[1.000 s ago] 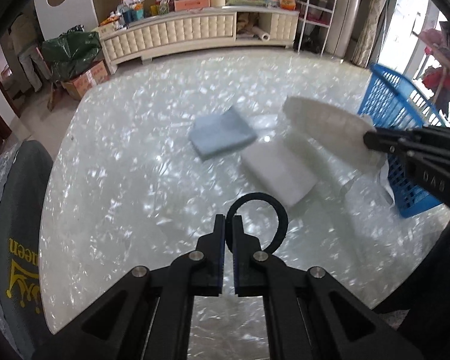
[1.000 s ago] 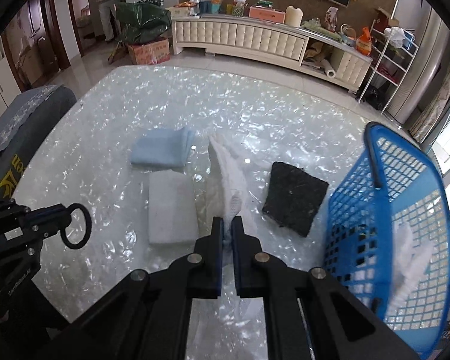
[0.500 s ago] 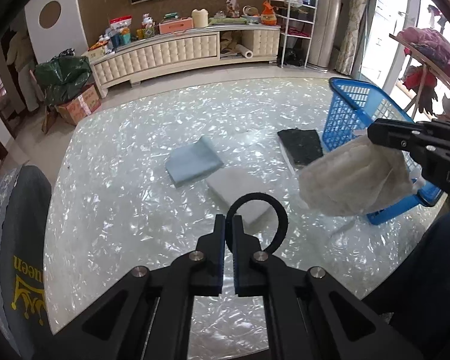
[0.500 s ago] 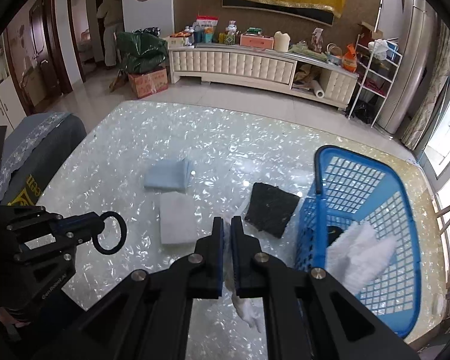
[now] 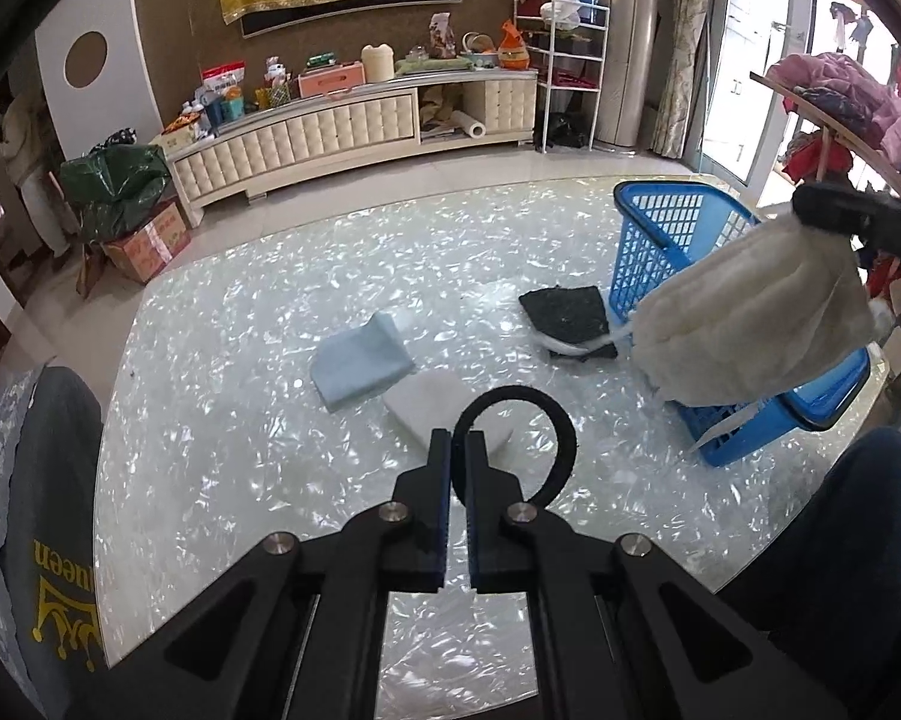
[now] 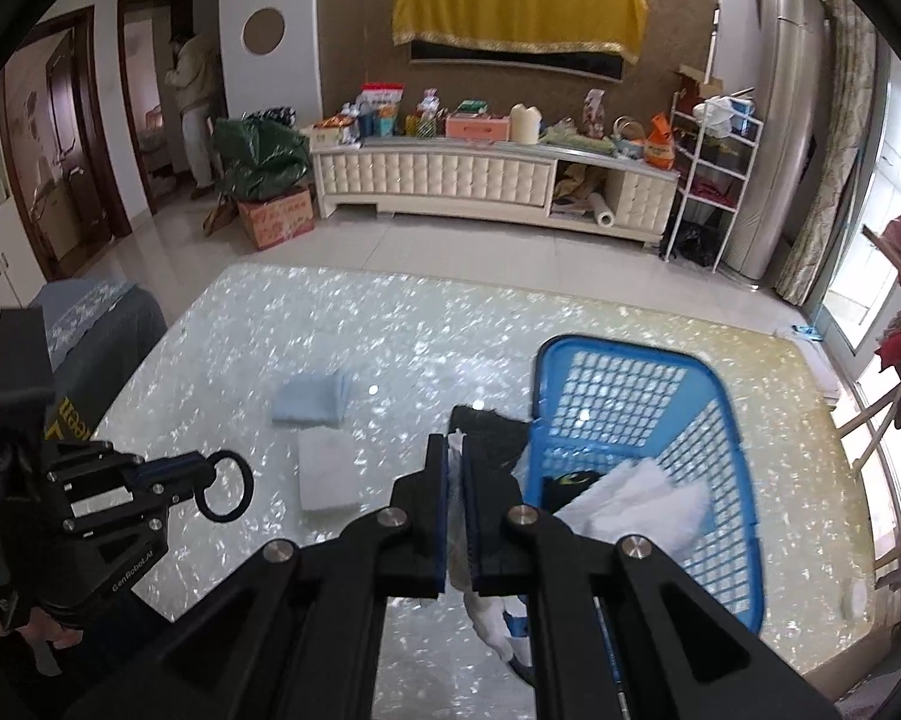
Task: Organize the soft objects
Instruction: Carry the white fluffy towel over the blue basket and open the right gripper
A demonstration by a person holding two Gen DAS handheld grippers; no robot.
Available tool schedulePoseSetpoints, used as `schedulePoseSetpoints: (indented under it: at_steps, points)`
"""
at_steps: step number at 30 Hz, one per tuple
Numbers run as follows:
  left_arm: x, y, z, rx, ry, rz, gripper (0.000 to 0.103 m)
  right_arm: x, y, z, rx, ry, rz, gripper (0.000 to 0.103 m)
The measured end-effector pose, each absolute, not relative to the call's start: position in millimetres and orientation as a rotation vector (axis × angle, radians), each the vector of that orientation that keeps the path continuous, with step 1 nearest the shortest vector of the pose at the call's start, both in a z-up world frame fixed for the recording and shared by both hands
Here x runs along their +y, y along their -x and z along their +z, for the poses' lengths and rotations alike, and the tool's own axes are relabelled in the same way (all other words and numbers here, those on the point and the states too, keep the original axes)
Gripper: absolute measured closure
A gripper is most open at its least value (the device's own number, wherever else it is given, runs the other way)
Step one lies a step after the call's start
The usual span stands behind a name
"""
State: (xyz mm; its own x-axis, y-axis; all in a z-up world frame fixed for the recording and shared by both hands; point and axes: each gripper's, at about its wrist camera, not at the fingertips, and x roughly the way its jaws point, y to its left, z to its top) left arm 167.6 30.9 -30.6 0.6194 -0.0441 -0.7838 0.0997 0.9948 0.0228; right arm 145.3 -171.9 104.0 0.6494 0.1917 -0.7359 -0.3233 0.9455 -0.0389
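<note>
Left wrist view: the left gripper (image 5: 457, 450) has its jaws closed on a black hair tie (image 5: 555, 420), held above the pearly surface (image 5: 222, 420). A light blue cloth (image 5: 360, 369), a white cloth (image 5: 435, 405) and a black cloth (image 5: 564, 315) lie on the surface. The right gripper (image 5: 810, 207) holds a white face mask (image 5: 750, 318) in front of the blue basket (image 5: 666, 234).

Right wrist view: the right gripper's jaws are clamped on the mask, which hangs below them beside the basket. White fabric (image 6: 636, 504) lies inside the basket.
</note>
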Motion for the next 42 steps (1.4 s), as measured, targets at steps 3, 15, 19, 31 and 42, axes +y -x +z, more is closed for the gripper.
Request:
schedulePoseSetpoints:
  at_steps: [3,15,19,31,42]
  points:
    - [29.0,-168.6,-29.1,0.895,-0.069,-0.089,0.100,-180.6,-146.1,111.0,0.794,0.160,0.277,0.099]
    - [10.5,-177.1,-29.6,0.900,-0.091,-0.128,0.100,-218.1,-147.6,115.5,0.766,0.151,0.166,0.099]
    - [6.6,-180.8,-33.2,0.912,-0.094,-0.138,0.100,-234.6,-152.9,98.0,0.815,0.147,0.117,0.099]
    - [-3.1,-192.0,-49.7,0.958,-0.100,-0.157,0.100,-272.7,-164.5,41.5,1.000,0.131,0.025,0.099]
    - [-5.2,-200.8,-63.3,0.996,-0.095,-0.164,0.100,-276.2,-172.7,20.1,1.096,0.165,0.029,0.099]
